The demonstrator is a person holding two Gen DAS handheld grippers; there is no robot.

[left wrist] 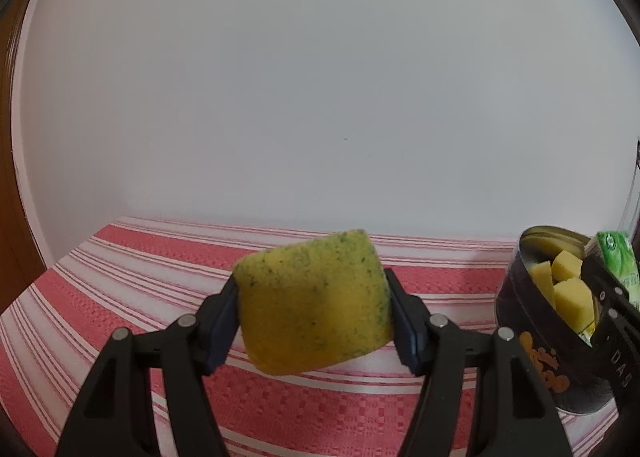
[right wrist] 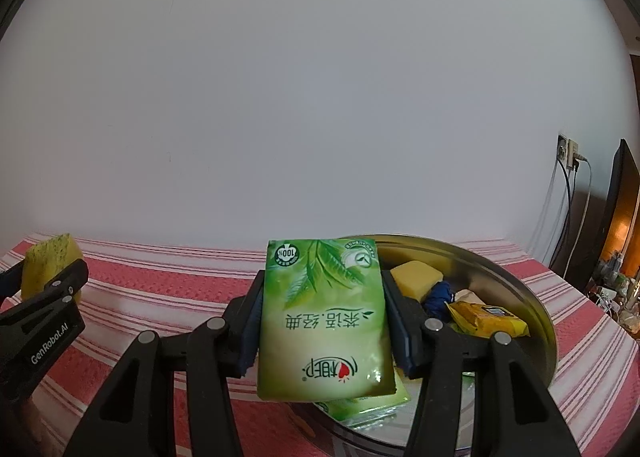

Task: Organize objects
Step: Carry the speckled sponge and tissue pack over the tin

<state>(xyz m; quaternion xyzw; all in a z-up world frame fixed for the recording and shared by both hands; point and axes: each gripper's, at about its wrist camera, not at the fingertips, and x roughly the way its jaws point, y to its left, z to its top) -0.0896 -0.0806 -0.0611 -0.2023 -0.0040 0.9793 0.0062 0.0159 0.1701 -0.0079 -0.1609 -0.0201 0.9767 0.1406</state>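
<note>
The likeliest mishap, as I judge it, is the slick tissue pack [right wrist: 324,317] sliding from the right gripper [right wrist: 320,317], clenched only on its side edges, and missing the round tin [right wrist: 536,297] just below and right of it. The left gripper [left wrist: 312,305] squeezes a yellow sponge [left wrist: 316,297] lifted above the striped cloth [left wrist: 120,277]. Both grippers tilt slightly downward, side by side.

I count two green tissue packs [right wrist: 324,317], one under the other at six o'clock; two sponges, one speckled [left wrist: 316,297], one plain [right wrist: 416,277]; one round tin [right wrist: 520,285]; one yellow packet [right wrist: 486,319].
</note>
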